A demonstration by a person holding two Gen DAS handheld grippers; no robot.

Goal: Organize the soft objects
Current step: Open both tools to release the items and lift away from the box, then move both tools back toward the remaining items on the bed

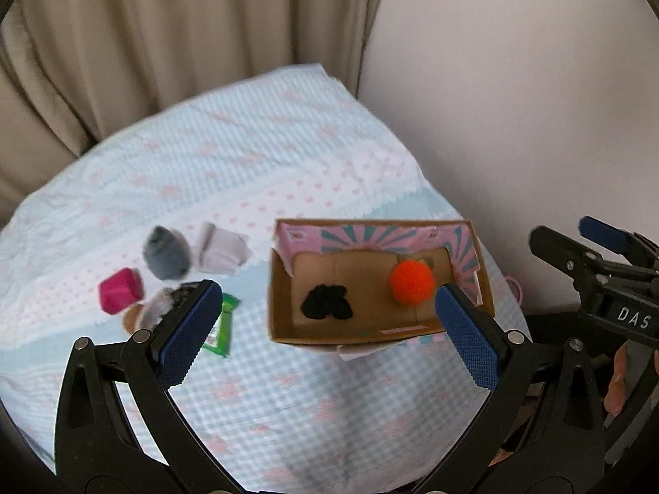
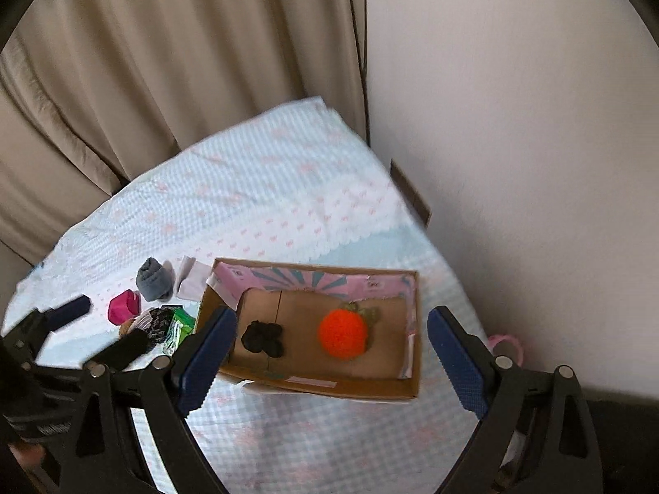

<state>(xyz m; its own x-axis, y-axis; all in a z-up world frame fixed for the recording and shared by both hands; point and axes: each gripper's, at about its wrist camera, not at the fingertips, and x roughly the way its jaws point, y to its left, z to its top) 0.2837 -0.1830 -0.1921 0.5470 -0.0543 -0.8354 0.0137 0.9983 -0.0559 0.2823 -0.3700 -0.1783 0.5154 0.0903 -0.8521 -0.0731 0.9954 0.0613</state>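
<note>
A cardboard box [image 1: 284, 331] [image 2: 313, 387] with pink lining stands on the bed. In it lie an orange knitted ball [image 1: 412, 282] [image 2: 344, 333] and a black soft item [image 1: 327, 308] [image 2: 263, 338]. Left of the box lie a grey rolled sock [image 1: 164, 253] [image 2: 153, 278], a white folded cloth [image 1: 224, 251] [image 2: 191, 282], a magenta item [image 1: 119, 290] [image 2: 123, 306], a black-and-white fabric piece [image 1: 162, 308] [image 2: 154, 321] and a green packet [image 1: 222, 329] [image 2: 179, 329]. My left gripper [image 1: 325, 337] is open and empty above the bed. My right gripper [image 2: 333, 364] is open and empty above the box.
The bed has a light blue and pink patterned cover [image 1: 247, 156] [image 2: 247, 189]. Beige curtains [image 1: 164, 33] hang behind it and a plain wall [image 1: 515, 82] stands to the right. A pink loop [image 2: 508, 343] lies at the bed's right edge.
</note>
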